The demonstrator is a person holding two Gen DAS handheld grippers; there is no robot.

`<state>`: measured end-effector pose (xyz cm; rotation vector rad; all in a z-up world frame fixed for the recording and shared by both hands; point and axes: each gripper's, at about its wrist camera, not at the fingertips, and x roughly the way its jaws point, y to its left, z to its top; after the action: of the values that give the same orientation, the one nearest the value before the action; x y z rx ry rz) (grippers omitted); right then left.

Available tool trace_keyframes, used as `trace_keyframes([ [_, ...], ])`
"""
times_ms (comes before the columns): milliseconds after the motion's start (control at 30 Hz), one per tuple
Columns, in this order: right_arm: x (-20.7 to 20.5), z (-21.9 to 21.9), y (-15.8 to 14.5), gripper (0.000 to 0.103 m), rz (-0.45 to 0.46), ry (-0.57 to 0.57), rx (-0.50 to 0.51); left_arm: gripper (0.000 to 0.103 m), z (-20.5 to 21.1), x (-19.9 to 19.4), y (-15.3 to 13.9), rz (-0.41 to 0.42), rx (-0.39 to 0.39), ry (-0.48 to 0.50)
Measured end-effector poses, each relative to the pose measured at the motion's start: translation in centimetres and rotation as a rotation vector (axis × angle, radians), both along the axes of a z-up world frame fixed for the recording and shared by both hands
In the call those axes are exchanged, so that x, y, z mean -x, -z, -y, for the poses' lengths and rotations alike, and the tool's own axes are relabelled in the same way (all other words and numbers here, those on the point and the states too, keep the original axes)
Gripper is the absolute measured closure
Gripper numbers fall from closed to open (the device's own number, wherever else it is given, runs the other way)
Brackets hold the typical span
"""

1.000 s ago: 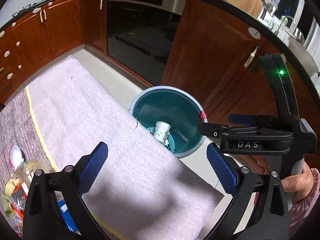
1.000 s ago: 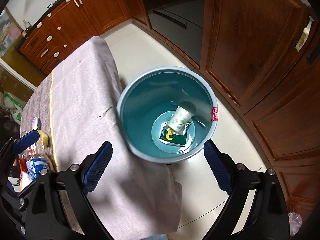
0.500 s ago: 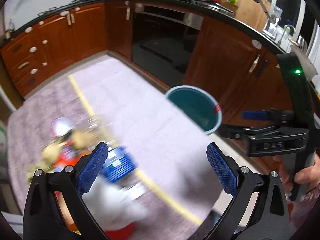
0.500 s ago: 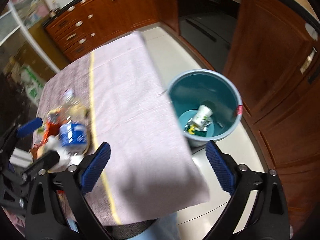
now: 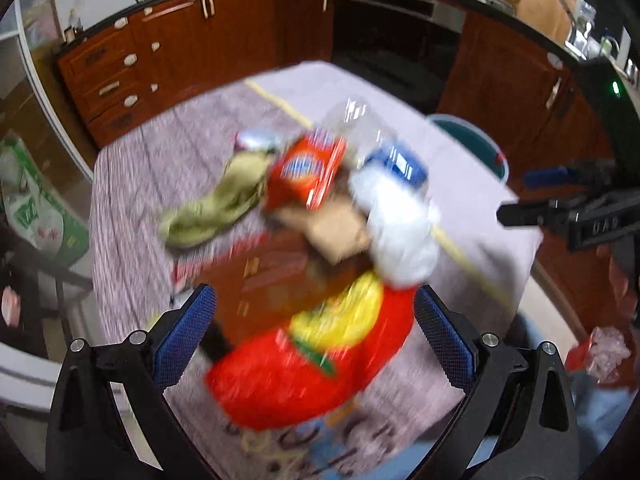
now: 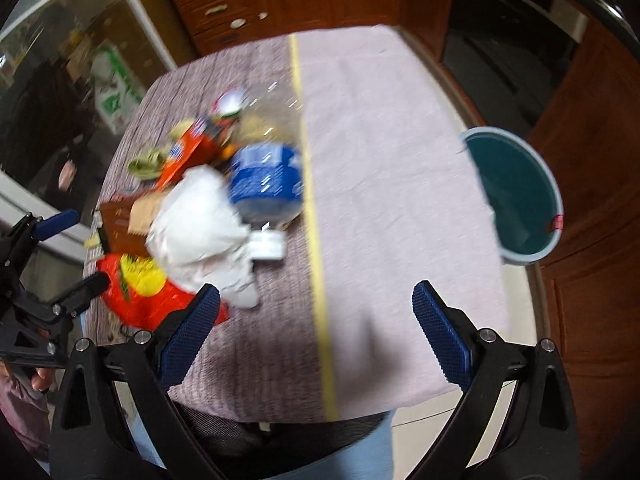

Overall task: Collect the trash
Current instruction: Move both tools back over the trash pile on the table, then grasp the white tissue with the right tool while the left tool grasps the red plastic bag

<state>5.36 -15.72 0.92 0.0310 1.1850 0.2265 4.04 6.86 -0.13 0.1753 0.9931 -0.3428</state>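
While both views are blurred, I see my left gripper wide open and empty, tilted down over the trash pile, with the red snack bag lying between its blue pads. My right gripper is also wide open and holds nothing; it hangs above bare tablecloth, with the crumpled white paper and the blue-label bottle near its left pad. A half second ago the left gripper was looking further across the table, and the pile was at the lower left of its view; now the pile fills the centre. The teal bin stands on the floor beside the table edge and has moved to the right edge of the right view.
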Motion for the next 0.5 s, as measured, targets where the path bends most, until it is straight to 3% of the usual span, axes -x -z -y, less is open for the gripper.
trace_keyframes([
  [133, 0.8, -2.0, 1.0, 0.010, -0.029, -0.036, 0.021, 0.004, -1.9, 1.3, 2.0, -0.025, -0.011, -0.003],
  [367, 1.1, -4.8, 1.4, 0.010, -0.037, -0.075, 0.050, 0.004, -3.8, 1.1, 5.0, -0.079, 0.089, -0.013],
  [500, 0.2, -6.8, 0.9, 0.010, -0.019, -0.108, 0.069, 0.004, -3.4, 0.9, 5.8, -0.087, 0.106, 0.002],
])
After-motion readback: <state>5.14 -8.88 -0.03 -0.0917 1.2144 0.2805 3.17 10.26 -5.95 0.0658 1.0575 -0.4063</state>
